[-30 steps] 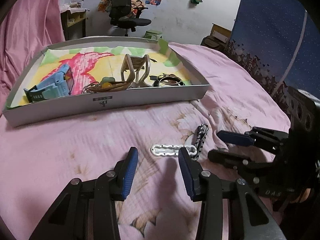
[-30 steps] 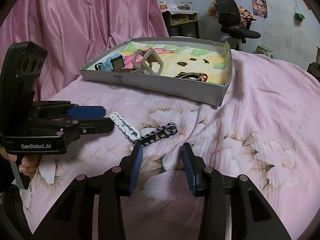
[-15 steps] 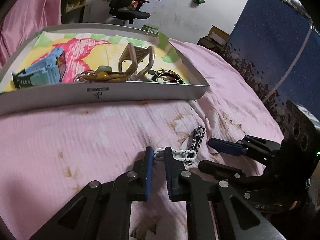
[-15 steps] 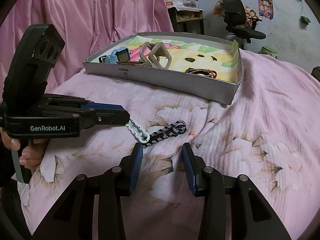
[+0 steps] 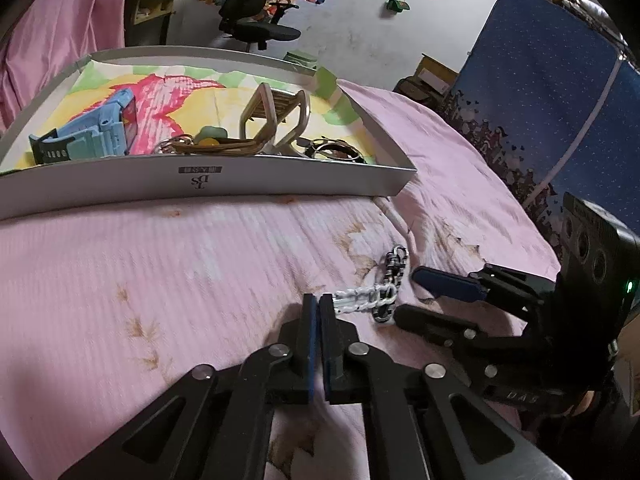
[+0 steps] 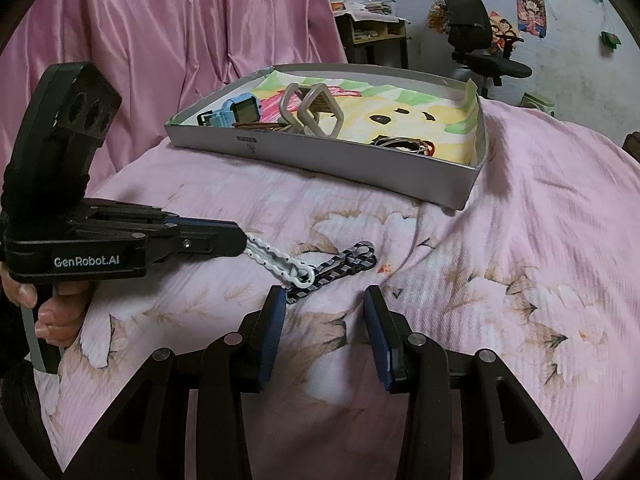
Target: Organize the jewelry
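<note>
A white chain bracelet lies on the pink bedspread, and my left gripper is shut on its near end. It also shows in the right wrist view, held by the left gripper. A black-and-white chain bracelet lies beside it, touching its far end, and shows in the left wrist view. My right gripper is open and empty just in front of both bracelets; it shows in the left wrist view.
A shallow grey tray with a colourful liner sits further back on the bed. It holds a blue watch, beige bangles, a brown cord piece and dark rings. Pink curtain at left; office chair behind.
My left gripper moved forward and closed from wide open onto the end of the white bracelet. The right gripper stayed open and shifted only slightly.
</note>
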Tool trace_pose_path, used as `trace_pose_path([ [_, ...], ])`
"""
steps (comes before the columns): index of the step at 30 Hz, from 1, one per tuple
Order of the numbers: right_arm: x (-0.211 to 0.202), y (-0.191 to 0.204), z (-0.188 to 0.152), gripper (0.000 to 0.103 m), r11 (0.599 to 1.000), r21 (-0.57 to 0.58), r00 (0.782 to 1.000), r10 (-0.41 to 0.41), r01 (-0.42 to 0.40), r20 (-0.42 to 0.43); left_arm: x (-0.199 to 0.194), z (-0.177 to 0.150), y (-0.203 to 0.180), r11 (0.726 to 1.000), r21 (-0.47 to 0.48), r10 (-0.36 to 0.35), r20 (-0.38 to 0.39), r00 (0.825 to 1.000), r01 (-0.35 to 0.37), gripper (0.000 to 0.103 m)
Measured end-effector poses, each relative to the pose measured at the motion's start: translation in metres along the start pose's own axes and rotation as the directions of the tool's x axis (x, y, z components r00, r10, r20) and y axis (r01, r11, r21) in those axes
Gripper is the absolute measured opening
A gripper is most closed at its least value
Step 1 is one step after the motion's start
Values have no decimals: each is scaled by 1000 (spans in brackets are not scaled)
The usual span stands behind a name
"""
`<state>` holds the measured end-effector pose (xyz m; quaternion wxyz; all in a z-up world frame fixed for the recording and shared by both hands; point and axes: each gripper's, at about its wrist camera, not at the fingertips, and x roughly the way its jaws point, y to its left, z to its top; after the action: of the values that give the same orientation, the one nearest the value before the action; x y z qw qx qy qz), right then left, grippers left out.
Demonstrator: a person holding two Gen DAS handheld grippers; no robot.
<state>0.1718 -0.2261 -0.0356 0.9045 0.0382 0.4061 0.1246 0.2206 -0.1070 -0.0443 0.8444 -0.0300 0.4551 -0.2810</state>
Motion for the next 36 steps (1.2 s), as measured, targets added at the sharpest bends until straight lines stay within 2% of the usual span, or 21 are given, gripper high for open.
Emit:
trace_pose_path([
  [6, 2, -11, 2, 36, 998, 62, 1000, -4, 4, 5, -9, -4, 2, 999, -14, 48, 42, 998, -48, 1],
  [12, 11, -6, 7, 36, 999, 48, 1000, -10, 10, -7, -9, -3, 7, 999, -31, 15, 33, 999, -14, 1],
  [20, 30, -6, 18, 36, 998, 62, 999, 32, -30, -30, -3, 2, 6, 1000, -25, -2, 26, 1000, 3, 1],
  [24, 32, -3, 18, 28, 999, 49, 999, 0, 2, -43, -1, 5, 5, 1000, -25, 1, 19, 1000, -1, 1],
  [26, 30, -3, 18, 17, 998, 53, 999, -28, 30, -40, -1, 6, 4, 1000, -23, 0, 18, 1000, 1, 1],
  [30, 26, -10, 18, 14, 996, 80, 999, -38, 41, -35, 1, 9, -1, 1000, 2, 0, 11, 1000, 0, 1],
  [36, 23, -14, 18, 13, 995, 81, 998, -49, 51, -30, 13, 14, -24, 994, 106, 1, -24, 1000, 1, 1],
])
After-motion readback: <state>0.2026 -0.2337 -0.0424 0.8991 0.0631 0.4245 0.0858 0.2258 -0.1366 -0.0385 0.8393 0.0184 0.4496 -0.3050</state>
